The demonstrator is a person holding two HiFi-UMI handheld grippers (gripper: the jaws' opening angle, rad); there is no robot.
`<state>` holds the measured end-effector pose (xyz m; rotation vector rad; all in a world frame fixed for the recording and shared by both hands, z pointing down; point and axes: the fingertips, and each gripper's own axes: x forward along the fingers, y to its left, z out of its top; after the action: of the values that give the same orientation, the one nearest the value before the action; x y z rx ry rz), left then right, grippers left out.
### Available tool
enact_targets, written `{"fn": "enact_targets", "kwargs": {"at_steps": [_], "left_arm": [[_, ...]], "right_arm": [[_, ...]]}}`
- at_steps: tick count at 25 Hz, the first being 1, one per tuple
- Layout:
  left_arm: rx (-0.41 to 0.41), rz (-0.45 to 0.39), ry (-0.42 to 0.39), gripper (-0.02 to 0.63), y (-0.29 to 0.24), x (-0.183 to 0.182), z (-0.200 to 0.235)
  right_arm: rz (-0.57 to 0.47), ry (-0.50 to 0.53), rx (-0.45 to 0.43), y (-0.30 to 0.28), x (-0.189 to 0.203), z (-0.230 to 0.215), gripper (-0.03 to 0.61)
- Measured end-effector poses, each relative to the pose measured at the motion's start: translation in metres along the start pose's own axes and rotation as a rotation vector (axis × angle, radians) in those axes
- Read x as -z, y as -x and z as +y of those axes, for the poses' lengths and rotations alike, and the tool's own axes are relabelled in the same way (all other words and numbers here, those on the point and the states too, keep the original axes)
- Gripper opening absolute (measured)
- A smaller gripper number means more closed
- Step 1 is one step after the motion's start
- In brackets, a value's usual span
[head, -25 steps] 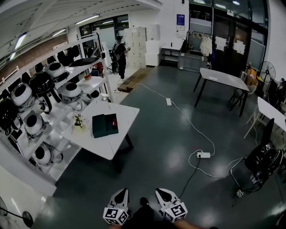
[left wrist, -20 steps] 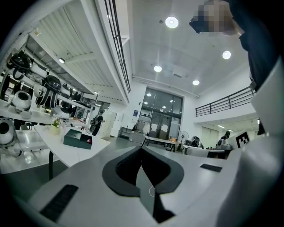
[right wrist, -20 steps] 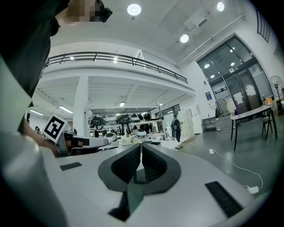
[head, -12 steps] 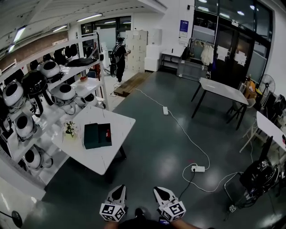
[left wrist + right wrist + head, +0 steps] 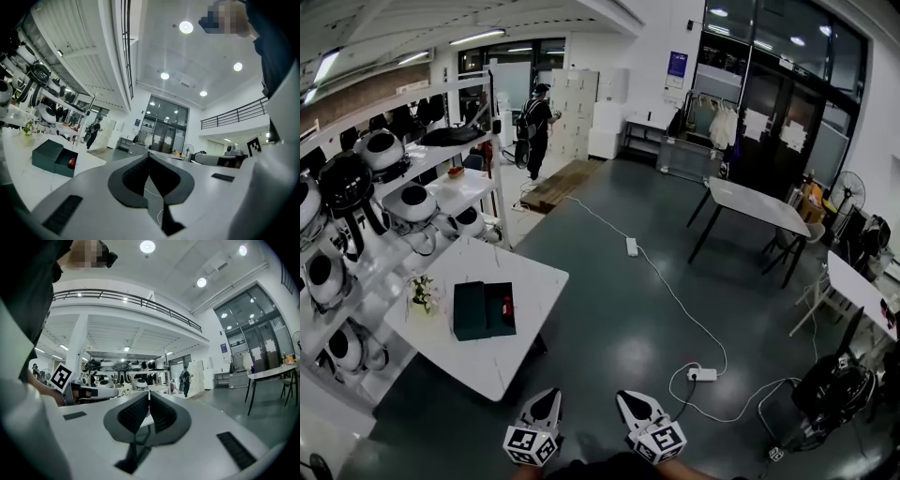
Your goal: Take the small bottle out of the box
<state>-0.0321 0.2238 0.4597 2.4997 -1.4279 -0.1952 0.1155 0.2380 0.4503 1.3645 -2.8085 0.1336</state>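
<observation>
Left gripper (image 5: 549, 397), right gripper (image 5: 624, 399): two, each with fingers pressed together, holding nothing; unless spread first, they would probably shove the bottle instead of grasping it.
Cable (image 5: 661, 280): one, on the floor; a possible trip.
Table (image 5: 502, 361): one, ahead left.
Box (image 5: 472, 311): one, open on the table.
Bottle (image 5: 508, 308): one, red, inside the box.

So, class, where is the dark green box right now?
In the head view, the dark green box lies open at the left on the white table, just right of the small plant.
</observation>
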Motion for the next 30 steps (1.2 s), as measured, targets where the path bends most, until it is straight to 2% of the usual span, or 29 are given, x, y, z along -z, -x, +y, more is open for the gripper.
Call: {"fn": "enact_targets", "kwargs": {"at_steps": [6,12,19,25,30], "left_arm": [[-0.043,0.007,0.021,0.015,-0.030,0.001,0.033],[-0.127,0.025,0.009,0.015,-0.075,-0.001,0.069],[-0.256,0.005,-0.008,0.015,-0.159,-0.024,0.095],[-0.381,-0.025,0.008,0.015,-0.224,-0.030,0.116],[-0.469,-0.053,0.012,0.015,-0.257,-0.031,0.132]], "right_arm": [[0.015,-0.035,-0.002,-0.033,0.008,-0.029,0.037],[0.005,-0.073,-0.077,-0.093,0.014,-0.068,0.037],[0.013,-0.105,-0.248,-0.174,-0.001,-0.133,0.037],[-0.012,-0.062,-0.425,-0.231,-0.013,-0.186,0.037],[-0.026,-0.085,-0.472,-0.269,-0.016,-0.227,0.037]]}}
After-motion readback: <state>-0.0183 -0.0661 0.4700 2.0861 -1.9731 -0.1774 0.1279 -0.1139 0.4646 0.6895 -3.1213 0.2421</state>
